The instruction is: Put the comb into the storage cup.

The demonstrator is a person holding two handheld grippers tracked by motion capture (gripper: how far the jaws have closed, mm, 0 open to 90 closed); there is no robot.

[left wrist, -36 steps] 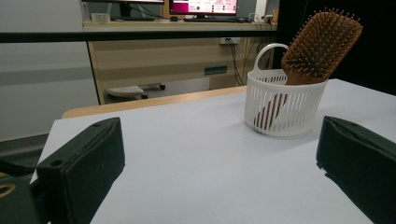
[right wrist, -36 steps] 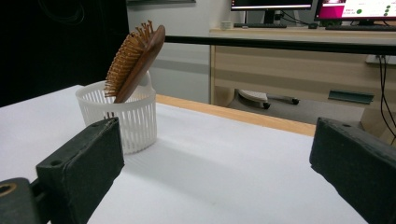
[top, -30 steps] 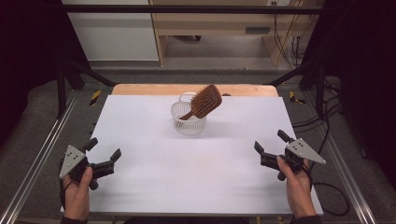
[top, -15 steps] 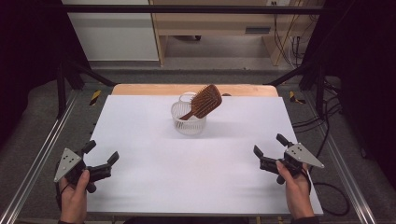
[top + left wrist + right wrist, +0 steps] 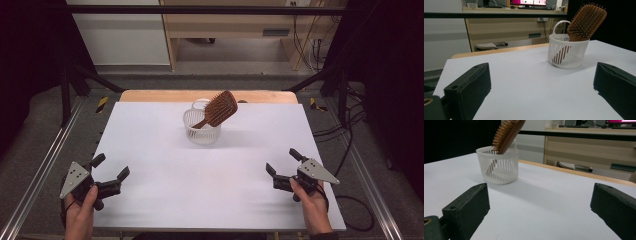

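From up high, we see the brown hairbrush [image 5: 218,109] standing handle-down in the little white basket [image 5: 202,131] at the far middle of the bench [image 5: 210,180]. Our left gripper [image 5: 111,172] and right gripper [image 5: 280,168] sit well apart from it.

In both gripper views the jaws are wide open, holding nothing. We think the putting-in is done.

Brown wooden hairbrush [image 5: 220,108] with matching brown bristles. White slatted basket [image 5: 202,131]. Table [image 5: 210,185] surface plain white, tan wooden edge. Both grippers black: left gripper [image 5: 111,173], right gripper [image 5: 281,166].
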